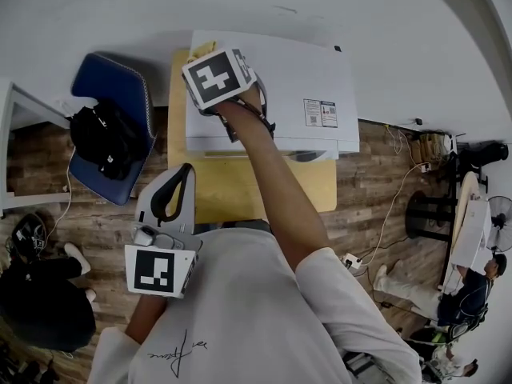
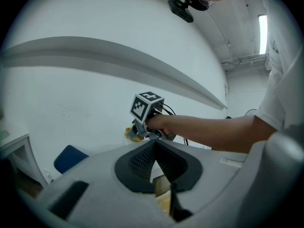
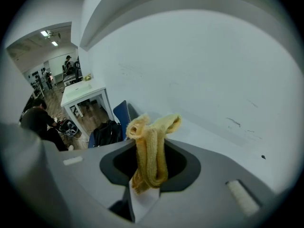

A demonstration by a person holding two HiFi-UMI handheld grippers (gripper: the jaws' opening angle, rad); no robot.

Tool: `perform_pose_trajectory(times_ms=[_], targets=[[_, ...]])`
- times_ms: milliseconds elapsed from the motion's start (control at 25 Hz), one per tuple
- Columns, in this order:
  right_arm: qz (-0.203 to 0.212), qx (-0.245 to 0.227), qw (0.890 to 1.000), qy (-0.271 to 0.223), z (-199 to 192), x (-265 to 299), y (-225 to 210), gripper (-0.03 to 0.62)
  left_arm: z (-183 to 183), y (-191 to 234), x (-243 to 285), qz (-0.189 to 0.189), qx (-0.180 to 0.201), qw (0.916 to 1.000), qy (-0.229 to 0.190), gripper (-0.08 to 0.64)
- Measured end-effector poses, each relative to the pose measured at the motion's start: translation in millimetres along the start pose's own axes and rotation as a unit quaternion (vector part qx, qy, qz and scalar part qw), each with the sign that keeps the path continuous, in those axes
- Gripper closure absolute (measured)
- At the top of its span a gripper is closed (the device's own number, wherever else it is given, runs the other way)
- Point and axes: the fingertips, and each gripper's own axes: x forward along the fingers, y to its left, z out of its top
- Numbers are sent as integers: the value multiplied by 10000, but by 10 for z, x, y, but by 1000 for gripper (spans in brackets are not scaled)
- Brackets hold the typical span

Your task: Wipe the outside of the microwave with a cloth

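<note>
Left of a pale wooden table (image 1: 228, 189): blue padded chair (image 1: 120, 86), bearing a black bag (image 1: 102, 138) on its seat. Further left, corner of a white desk (image 1: 16, 106). Brown wood-plank floor (image 1: 376, 174) all round. At right, thin white cable (image 1: 392, 206) trailing across the planks, near a black round-footed stand (image 1: 424, 214). Lower left, person in black (image 1: 44, 302), low on the floor.

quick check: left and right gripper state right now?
Left gripper: jaws shut, nothing between them.
Right gripper: jaws shut on the yellow cloth.
</note>
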Motion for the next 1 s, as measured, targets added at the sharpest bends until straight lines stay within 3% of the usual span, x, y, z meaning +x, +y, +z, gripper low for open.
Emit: perform_pose_trajectory(times_ms=[120,240,360,560,1000], targets=[[300,-151,9994,-119,96,26,234,477,0,5,-27,73,-8,10000,-30,569],[975,99,9941,-467,195,-65,463,477,66,-179,-5,-62,86,9998,-139,569],[1117,75,9918,-624,249,-200,504,477,41,-268,-8,-128,59,9999,-33,568],[809,8,9942,-713,211,-443,207,476,-15,-236,27,-118,-95,9999,45,569],[-260,515,9967,-574,-311,-964,-997,476,97,-563,323,-724,113,9973,-20,569]])
